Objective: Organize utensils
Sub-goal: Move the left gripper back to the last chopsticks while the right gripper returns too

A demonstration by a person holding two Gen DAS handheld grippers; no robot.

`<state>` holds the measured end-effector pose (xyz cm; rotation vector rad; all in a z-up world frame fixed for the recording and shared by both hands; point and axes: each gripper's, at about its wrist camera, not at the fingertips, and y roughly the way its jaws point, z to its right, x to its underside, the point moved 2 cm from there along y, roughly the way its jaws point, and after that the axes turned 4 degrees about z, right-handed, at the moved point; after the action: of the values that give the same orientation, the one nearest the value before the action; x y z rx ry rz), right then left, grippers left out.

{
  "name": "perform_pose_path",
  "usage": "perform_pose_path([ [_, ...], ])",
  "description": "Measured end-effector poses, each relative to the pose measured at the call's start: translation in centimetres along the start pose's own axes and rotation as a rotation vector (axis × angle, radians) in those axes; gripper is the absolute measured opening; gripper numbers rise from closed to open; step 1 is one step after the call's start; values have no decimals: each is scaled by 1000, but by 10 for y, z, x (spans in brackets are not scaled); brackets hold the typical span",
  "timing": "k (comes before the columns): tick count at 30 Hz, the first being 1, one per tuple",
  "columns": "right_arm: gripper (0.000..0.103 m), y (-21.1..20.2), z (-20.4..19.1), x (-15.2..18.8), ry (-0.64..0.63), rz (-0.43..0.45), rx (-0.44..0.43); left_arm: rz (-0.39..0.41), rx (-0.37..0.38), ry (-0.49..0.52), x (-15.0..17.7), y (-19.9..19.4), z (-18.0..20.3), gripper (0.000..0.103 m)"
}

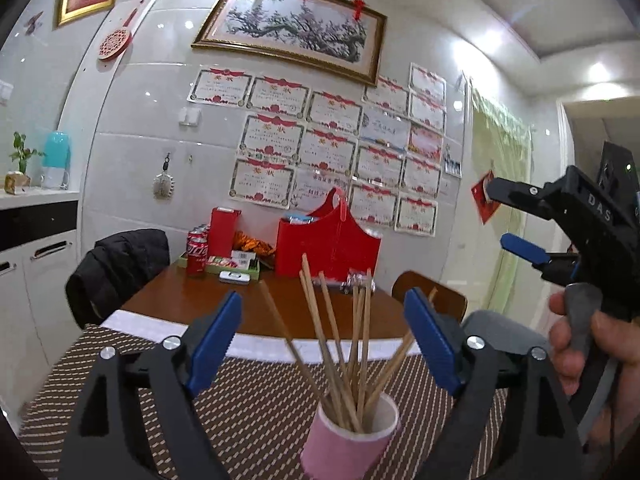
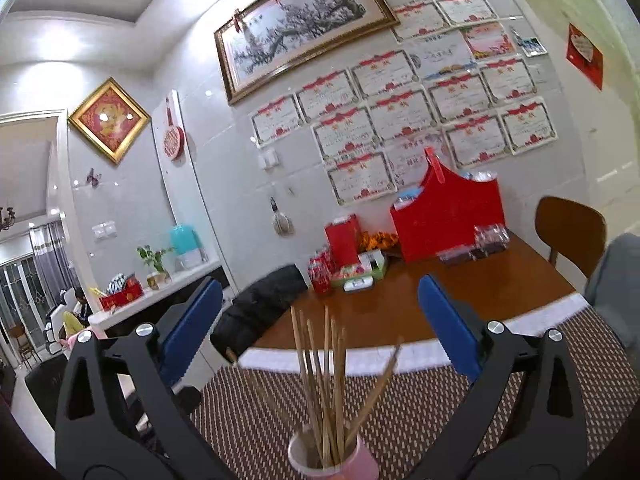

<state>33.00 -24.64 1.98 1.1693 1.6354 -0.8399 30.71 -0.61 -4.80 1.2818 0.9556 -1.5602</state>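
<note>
Just below and ahead of the wide-open, empty left gripper [image 1: 322, 344], chopsticks [image 1: 344, 344] stand fanned in the pink cup [image 1: 348, 440]; the right gripper [image 2: 320, 336] gapes too; beyond, table [image 1: 256, 312]: lift clear without brushing tips

Your left gripper [image 1: 322, 342] stood with its blue-padded jaws wide apart and nothing between the pads. Just beyond and below them, a pink cup [image 1: 350, 438] sat on a brown woven placemat [image 1: 248, 408], holding a loose fan of wooden chopsticks [image 1: 352, 344] that leaned in several directions. At the right edge, your right hand [image 1: 580, 344] gripped the right gripper [image 1: 506, 216], its jaws also spread and empty. Behind the placemat lay a brown wooden table [image 1: 288, 308] with a red gift bag [image 1: 328, 244] and red Coca-Cola cans [image 1: 197, 250] against the tiled wall.
</note>
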Motion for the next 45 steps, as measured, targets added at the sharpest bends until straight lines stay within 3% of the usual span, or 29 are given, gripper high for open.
perform_pose_path([
  [7, 97, -32, -4, 38, -60, -214, 69, -136, -13, 21, 22, -36, -3, 83],
  [11, 97, -51, -4, 88, -93, -367, 96, -257, -20, 42, 46, -47, -2, 83],
  [16, 97, -76, 9, 148, -41, -499, 116, -427, -15, 70, 87, -58, 8, 83],
  [20, 97, -96, 25, 169, 17, -534, 138, -582, -6, 98, 125, -61, 20, 83],
  [27, 97, -124, 43, 184, 40, -563, 164, -756, 12, 137, 176, -67, 34, 83],
  [31, 97, -130, 48, 191, 50, -577, 160, -814, -13, 171, 192, -66, 36, 83],
  [39, 97, -133, 42, 206, 46, -618, 152, -813, -20, 175, 193, -68, 29, 84],
  [45, 97, -130, 18, 220, -24, -681, 130, -817, -78, 211, 192, -50, 24, 84],
])
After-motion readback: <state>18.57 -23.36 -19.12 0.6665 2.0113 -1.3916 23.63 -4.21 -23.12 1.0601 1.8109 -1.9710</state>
